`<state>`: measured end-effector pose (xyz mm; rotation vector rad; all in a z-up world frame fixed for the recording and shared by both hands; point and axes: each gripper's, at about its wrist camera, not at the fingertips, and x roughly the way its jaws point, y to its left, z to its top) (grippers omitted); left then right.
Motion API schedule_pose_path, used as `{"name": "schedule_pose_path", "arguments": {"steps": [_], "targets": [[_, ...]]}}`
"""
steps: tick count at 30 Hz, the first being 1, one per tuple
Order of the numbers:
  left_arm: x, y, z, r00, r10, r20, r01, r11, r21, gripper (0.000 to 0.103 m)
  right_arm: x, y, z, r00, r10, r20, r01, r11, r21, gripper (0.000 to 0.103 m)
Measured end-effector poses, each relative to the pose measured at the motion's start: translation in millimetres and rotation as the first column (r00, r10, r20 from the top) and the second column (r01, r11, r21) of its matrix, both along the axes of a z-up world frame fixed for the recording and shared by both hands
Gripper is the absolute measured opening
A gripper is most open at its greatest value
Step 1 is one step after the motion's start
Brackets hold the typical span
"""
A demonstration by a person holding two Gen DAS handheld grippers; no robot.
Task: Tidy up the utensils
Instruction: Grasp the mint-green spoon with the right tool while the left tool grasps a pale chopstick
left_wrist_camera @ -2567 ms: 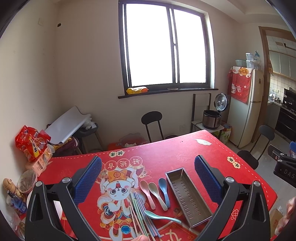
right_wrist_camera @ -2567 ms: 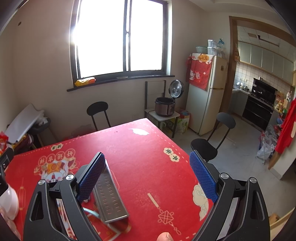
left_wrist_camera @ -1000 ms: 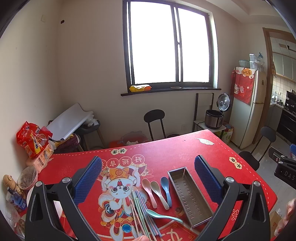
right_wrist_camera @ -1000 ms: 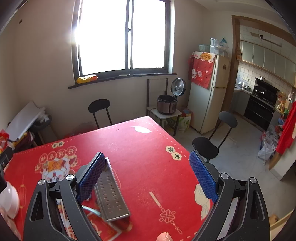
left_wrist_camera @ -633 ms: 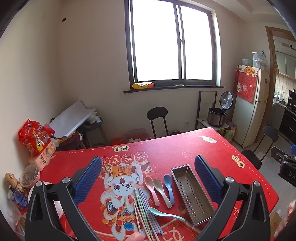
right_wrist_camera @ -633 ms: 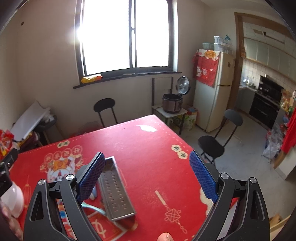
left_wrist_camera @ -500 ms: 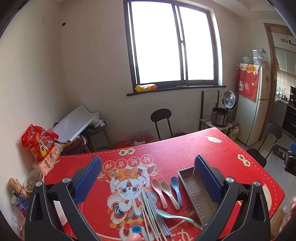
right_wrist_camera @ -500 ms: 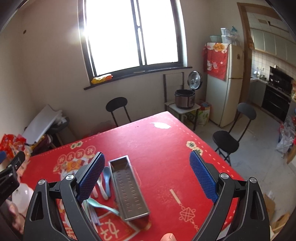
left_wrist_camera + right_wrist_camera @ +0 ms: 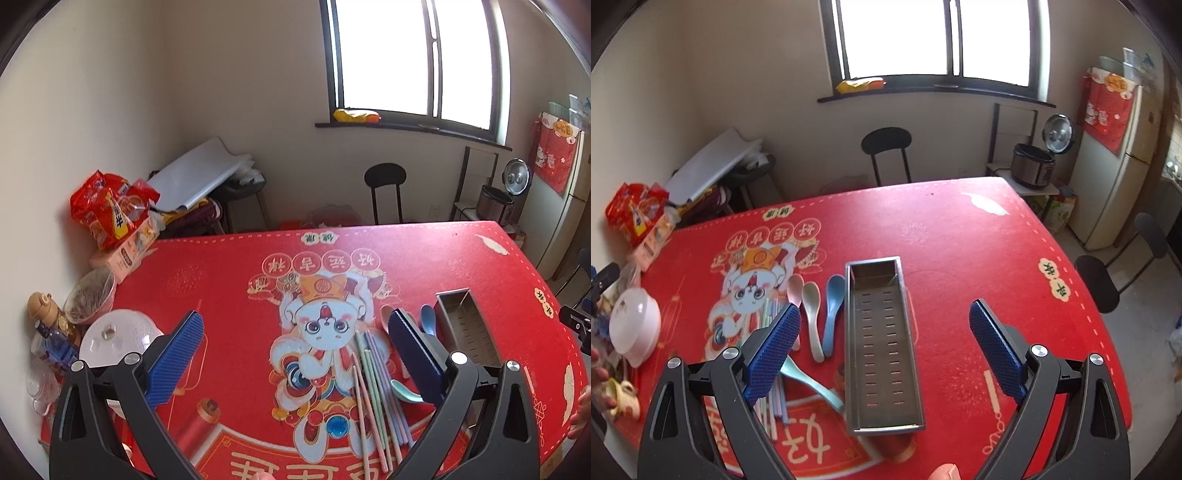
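The metal tray (image 9: 882, 343) lies lengthwise on the red table (image 9: 960, 236), empty, its perforated floor bare from the near end to the far end. Just to its left three spoons lie side by side: a blue spoon (image 9: 833, 314) nearest the tray, then a pale spoon (image 9: 812, 317), then a pink spoon (image 9: 795, 291) partly hidden behind the right tool's finger. A teal spoon (image 9: 809, 384) lies crosswise nearer, its handle reaching toward the tray's left wall. Left of the spoons a bundle of pastel chopsticks (image 9: 373, 391) lies loose on the cartoon print.

Nothing has gone into the tray, so the sorting looks not yet begun: all four spoons and the chopsticks remain to be moved.

The right tool (image 9: 884, 350) hangs above the tray with its fingers wide apart and nothing between them. The left tool (image 9: 295, 365) hangs over the print, left of the chopsticks, also spread wide and holding nothing.

Farther out, at the table's left edge, stand a white lidded bowl (image 9: 635, 325), a glass bowl (image 9: 90, 295), a red snack bag (image 9: 110, 206) on a box, and some bottles.
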<state>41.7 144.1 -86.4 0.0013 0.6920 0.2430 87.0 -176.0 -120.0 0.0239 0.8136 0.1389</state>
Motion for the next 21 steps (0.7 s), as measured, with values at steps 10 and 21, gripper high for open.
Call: {"name": "schedule_pose_path", "arguments": {"steps": [10,21], "targets": [[-3,13,-98,0.987,0.038,-0.156,-0.047,0.997,-0.053,0.098,27,82,-101,0.925,0.307,-0.225,-0.349,0.920,-0.178,0.090],[-2,0,-171,0.947,-0.079,-0.311,0.017,0.980,-0.200,0.065,33,126,-149,0.759,0.533,-0.374,-0.625,0.758,-0.187,0.090]]}}
